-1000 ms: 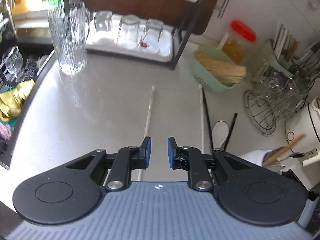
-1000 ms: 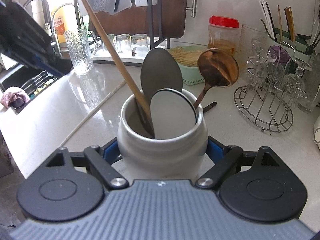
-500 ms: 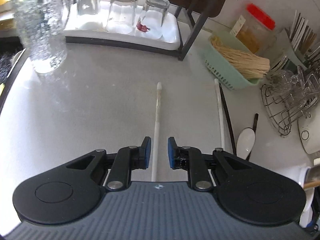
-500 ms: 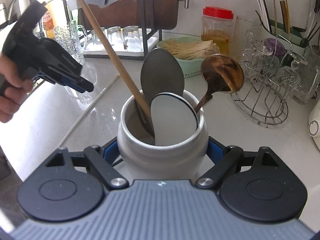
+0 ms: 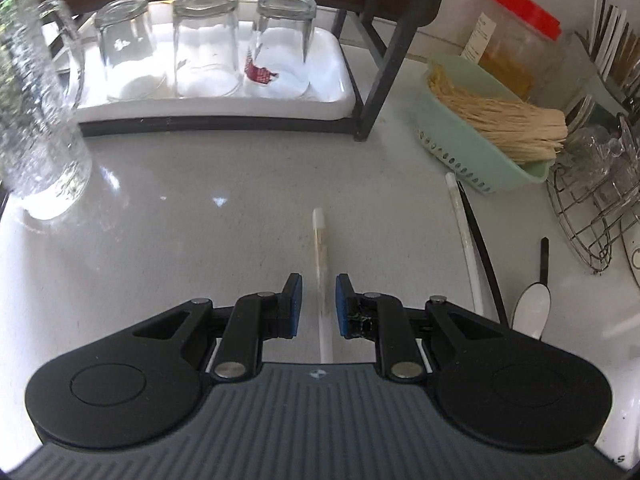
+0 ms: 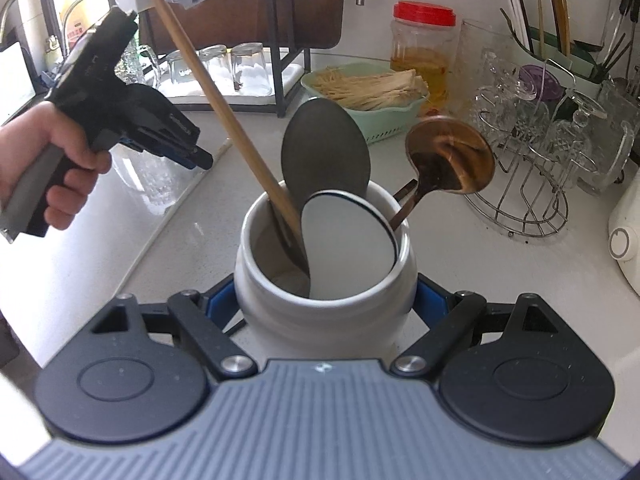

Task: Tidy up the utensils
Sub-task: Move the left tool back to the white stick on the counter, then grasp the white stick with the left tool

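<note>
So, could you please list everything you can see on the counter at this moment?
white chopstick: one, white, on the counter between the left jaws, untouched
second white chopstick: one, white, beside the basket
black chopstick: one, black, alongside it
loose spoon: one, white bowl, dark handle
utensil crock: one, white, holding spoons and a wooden stick
glasses: three, clear, upturned on the white tray
pitcher: one, clear
basket: one, green
jar: one, red lid
wire rack: one, metal
left hand-held gripper: open
right hand-held gripper: clamped on the crock
</note>
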Available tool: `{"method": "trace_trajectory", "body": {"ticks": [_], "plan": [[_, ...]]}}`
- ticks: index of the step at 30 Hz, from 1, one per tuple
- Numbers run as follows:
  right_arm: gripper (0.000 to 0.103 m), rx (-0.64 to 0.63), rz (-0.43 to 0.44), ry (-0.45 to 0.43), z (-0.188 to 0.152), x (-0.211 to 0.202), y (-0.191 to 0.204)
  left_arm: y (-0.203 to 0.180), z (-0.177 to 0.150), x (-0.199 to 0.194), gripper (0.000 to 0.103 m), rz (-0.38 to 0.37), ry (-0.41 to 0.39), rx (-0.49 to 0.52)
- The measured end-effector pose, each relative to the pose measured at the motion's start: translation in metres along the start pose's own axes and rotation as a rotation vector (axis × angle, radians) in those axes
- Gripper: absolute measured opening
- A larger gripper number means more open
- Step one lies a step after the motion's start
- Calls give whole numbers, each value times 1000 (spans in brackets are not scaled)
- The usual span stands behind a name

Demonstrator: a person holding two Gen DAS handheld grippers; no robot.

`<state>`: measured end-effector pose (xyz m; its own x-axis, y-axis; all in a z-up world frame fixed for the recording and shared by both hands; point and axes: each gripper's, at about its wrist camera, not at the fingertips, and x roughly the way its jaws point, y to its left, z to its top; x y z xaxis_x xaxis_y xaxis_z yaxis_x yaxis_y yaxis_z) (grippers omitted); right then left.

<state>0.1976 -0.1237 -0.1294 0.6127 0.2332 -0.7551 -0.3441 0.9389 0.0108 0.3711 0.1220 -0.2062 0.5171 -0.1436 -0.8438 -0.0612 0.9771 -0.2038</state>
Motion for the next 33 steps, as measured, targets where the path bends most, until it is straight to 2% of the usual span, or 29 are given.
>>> {"method": "trace_trajectory", "body": {"ticks": [13,22,28,33], "plan": [[91,35,-32,-1,-1,-1,3,-15,15,16,21,28,-8,106],[91,34,-33,0,-1,-2,3,-27,31,23,20,99,64,129],[91,28,-28,4,-1,-2,3,-31,43,28,20,109,119,157],[91,26,-26,3,0,-1,2,-39,47,32,18,108,128,203]]}}
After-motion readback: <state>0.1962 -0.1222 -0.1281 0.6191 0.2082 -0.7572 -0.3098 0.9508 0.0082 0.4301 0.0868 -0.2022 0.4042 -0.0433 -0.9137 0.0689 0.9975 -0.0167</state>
